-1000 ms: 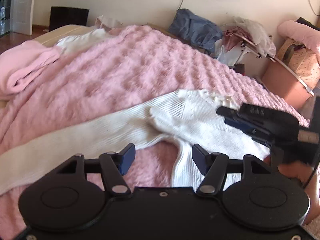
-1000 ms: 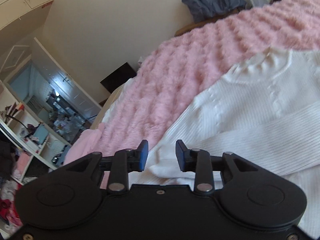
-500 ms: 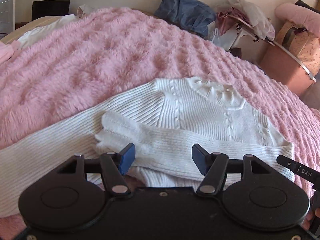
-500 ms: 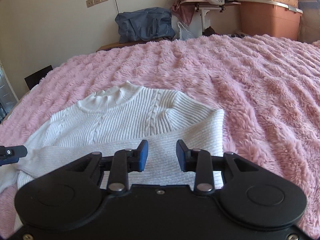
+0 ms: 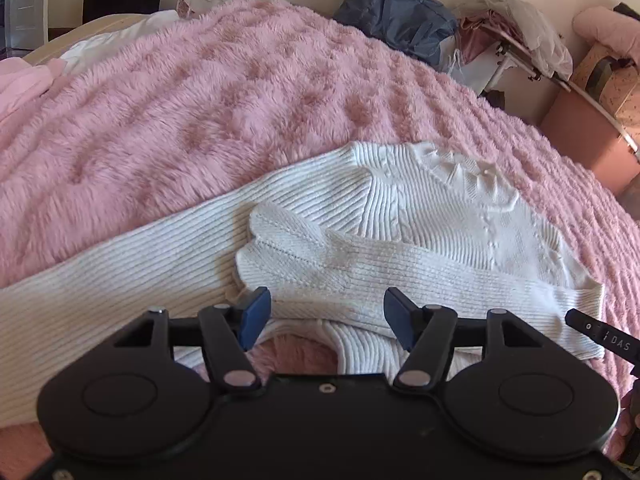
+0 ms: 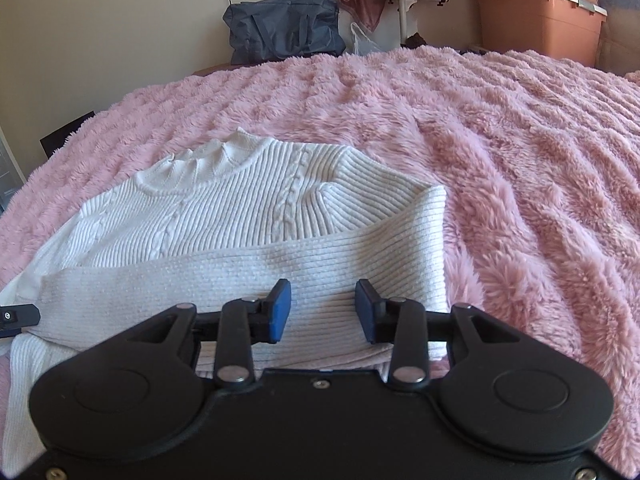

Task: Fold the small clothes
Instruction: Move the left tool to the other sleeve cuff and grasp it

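1. White sweater (image 5: 420,216) lies flat on pink fuzzy blanket (image 5: 200,112), collar at 12 o'clock in the right wrist view.
2. One sleeve (image 6: 248,276) folded across the body; other sleeve (image 5: 120,280) stretches toward 9 o'clock in the left wrist view.
3. L gripper (image 5: 326,316): jaws spread, nothing held, above the folded sleeve's cuff.
4. R gripper (image 6: 322,310): jaws apart, empty, over the folded sleeve.

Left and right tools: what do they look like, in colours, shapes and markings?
Both match: the left tool and right tool have matte black bodies, two round discs, silver pivot screws and black fingers with blue pads. White "DAS" lettering marks the right one's side.
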`<control>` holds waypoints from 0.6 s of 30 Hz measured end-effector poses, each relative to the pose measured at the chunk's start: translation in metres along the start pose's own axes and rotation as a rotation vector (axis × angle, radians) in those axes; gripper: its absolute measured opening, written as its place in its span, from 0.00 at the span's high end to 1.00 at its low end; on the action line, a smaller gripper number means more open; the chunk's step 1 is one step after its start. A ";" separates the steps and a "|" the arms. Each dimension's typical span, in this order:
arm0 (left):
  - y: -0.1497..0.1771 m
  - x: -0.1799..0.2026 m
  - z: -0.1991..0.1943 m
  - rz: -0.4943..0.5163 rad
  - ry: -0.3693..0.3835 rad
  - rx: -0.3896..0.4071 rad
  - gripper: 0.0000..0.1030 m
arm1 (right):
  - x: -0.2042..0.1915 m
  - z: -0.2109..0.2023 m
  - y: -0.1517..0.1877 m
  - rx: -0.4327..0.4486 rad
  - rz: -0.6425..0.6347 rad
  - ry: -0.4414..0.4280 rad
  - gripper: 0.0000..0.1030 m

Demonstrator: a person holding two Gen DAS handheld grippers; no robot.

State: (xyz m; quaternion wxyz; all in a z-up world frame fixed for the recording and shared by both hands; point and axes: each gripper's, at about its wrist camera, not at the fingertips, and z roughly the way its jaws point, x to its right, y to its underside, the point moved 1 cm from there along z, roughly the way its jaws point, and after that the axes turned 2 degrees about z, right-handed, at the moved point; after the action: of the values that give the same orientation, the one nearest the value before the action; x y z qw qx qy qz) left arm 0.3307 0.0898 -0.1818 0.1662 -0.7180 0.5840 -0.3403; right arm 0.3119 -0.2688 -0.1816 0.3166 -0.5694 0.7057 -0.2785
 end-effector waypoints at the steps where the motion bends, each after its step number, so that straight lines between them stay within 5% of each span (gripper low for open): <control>1: -0.001 -0.003 -0.013 -0.007 0.000 0.026 0.36 | -0.004 -0.005 -0.003 0.010 0.000 -0.012 0.63; 9: 0.035 -0.080 -0.123 -0.236 -0.036 0.157 0.36 | -0.080 -0.037 -0.005 0.059 -0.074 -0.192 0.59; 18: 0.102 -0.180 -0.206 -0.588 -0.307 0.250 0.36 | -0.186 -0.023 0.025 0.036 -0.219 -0.324 0.59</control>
State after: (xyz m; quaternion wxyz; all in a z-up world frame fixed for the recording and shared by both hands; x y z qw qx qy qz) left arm 0.1002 0.2665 -0.1528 0.2336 -0.8721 0.2745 -0.3309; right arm 0.3066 -0.0809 -0.1617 0.4037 -0.6745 0.5743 -0.2286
